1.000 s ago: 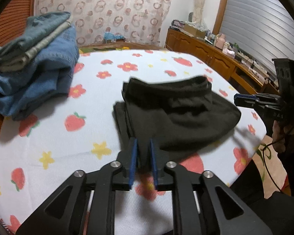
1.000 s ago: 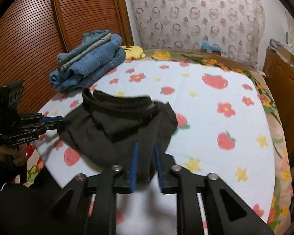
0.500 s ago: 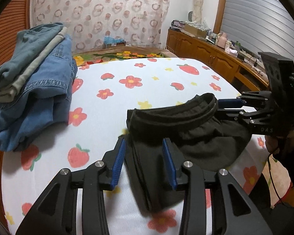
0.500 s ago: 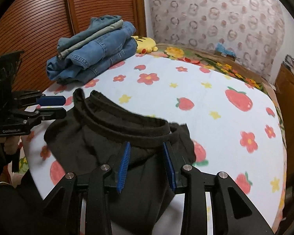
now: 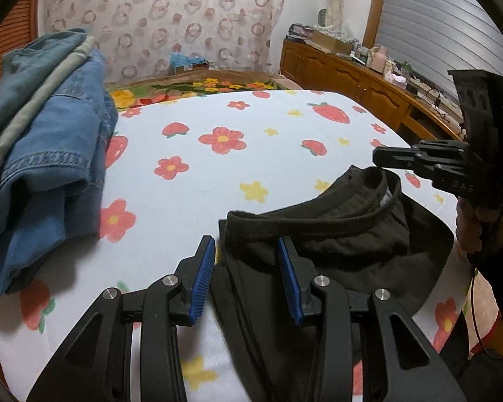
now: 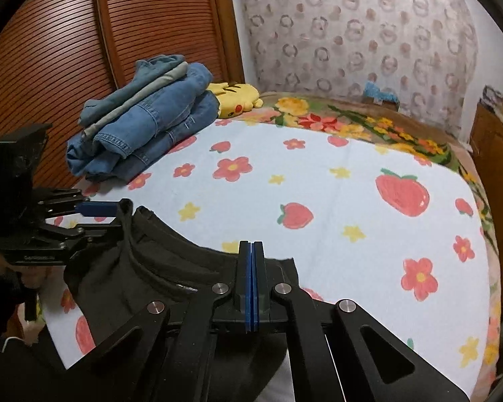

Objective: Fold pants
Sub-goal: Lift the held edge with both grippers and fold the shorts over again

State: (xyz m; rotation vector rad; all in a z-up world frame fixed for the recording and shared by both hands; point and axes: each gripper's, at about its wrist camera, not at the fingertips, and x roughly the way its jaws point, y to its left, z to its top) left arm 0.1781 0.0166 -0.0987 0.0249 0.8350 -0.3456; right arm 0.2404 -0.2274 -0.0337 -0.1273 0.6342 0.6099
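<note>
Black pants (image 5: 335,234) at sheet (image 5: 218,174) edge: left tool (image 5: 246,278) spread, right tool (image 6: 251,281) clamped on them.

Your frames are evenly lit by soft indoor light. A dim shadow lies under the folded jeans (image 5: 47,154) at left. Heavy fisheye bending and black vignette in all corners. Far curtain (image 6: 358,30) reads slightly soft; no glare.

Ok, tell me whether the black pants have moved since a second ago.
Yes: the black pants have shifted toward the camera, farther from the folded jeans stack.
</note>
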